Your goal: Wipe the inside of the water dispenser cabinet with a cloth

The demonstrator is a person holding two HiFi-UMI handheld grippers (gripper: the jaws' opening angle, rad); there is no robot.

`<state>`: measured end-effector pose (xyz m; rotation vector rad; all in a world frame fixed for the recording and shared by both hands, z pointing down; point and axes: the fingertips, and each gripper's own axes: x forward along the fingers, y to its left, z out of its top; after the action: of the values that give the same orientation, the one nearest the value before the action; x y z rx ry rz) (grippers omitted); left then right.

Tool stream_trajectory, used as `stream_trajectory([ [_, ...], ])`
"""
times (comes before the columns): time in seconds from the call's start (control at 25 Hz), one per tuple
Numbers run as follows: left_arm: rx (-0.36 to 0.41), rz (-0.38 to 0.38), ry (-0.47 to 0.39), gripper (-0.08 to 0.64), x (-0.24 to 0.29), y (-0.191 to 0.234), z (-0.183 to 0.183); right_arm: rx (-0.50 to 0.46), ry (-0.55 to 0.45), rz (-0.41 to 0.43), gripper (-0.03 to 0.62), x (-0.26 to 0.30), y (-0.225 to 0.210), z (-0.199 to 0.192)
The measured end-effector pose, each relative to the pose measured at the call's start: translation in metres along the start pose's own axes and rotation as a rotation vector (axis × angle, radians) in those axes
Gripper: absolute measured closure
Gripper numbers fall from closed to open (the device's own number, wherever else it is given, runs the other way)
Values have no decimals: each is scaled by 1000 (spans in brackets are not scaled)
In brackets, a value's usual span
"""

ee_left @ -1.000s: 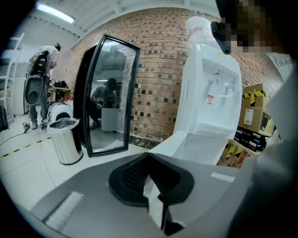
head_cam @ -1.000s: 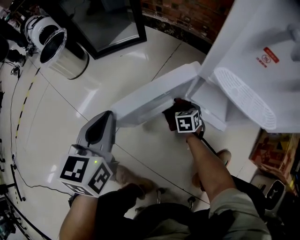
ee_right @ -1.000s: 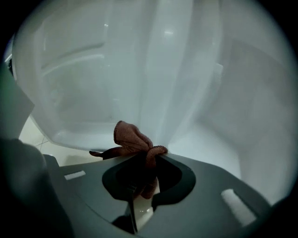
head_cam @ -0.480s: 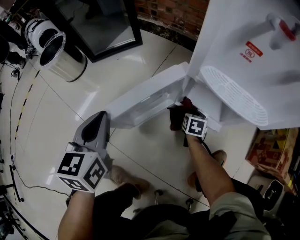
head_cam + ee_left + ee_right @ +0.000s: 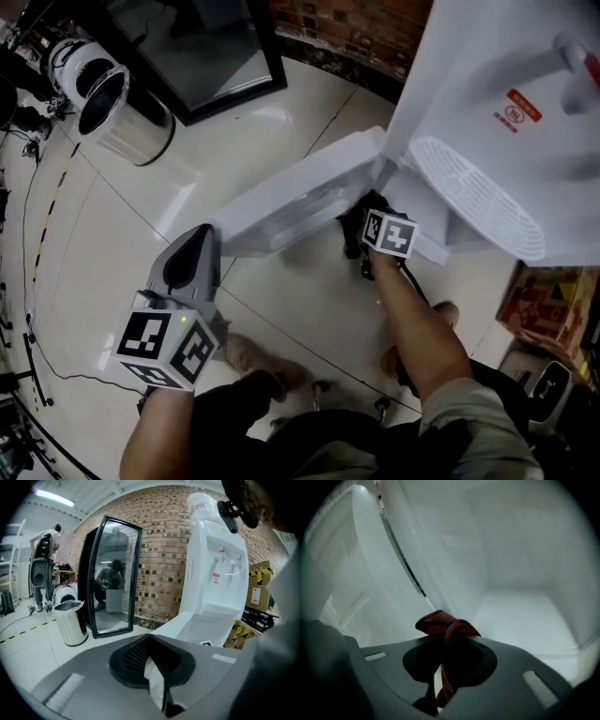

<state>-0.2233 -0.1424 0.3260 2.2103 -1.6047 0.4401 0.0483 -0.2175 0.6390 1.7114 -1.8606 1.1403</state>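
At the far left of the head view a shiny metal bin [image 5: 120, 111] stands on the pale tiled floor [image 5: 141, 216], with a dark-framed glass panel [image 5: 202, 47] leaning just beside it against the brick wall [image 5: 366, 33]. Below these, the left claw [image 5: 208, 234] points up towards the free end of the open cabinet door [image 5: 300, 192]. Whether its tip touches the door cannot be told. In the left gripper view its jaws are pressed fully together with nothing between them.

The white door swings out from the base of the water dispenser [image 5: 506, 84], which fills the upper right. At the hinge side, the right claw [image 5: 373, 208] reaches into the cabinet opening (only its marker cube [image 5: 389, 232] and the forearm [image 5: 422, 328] behind it show clearly from above). The right gripper view looks into the white cabinet [image 5: 520, 606]. There the jaws are part-way closed, pinching a reddish-brown cloth [image 5: 446, 626]. The cloth bunches up in a folded lump just past the jaw tips, in front of the inner wall. At the lower right a printed cardboard box [image 5: 553, 300] sits beside the dispenser.
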Motion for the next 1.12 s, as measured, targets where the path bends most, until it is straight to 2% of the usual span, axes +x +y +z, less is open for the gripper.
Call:
stream_trajectory([
  [0.12, -11, -8, 0, 560, 1, 0, 0, 19, -82, 20, 525, -21, 9, 19],
  [0.28, 8, -32, -9, 560, 0, -3, -4, -3, -211, 50, 526, -57, 26, 53],
  [0.36, 19, -38, -6, 560, -1, -5, -6, -48, -273, 56, 526, -78, 36, 71],
  [0.52, 44, -38, 5, 560, -3, -7, -8, -201, -426, 53, 526, -130, 64, 111],
  [0.72, 59, -37, 7, 560, -4, -6, -9, -250, -623, 86, 528, -193, 93, 155],
  [0.92, 75, -37, 5, 560, -6, -9, -9, -231, -659, 102, 528, -207, 97, 160],
  [1.12, 81, -29, 10, 560, -3, -7, -8, -233, -661, 49, 528, -217, 75, 159],
])
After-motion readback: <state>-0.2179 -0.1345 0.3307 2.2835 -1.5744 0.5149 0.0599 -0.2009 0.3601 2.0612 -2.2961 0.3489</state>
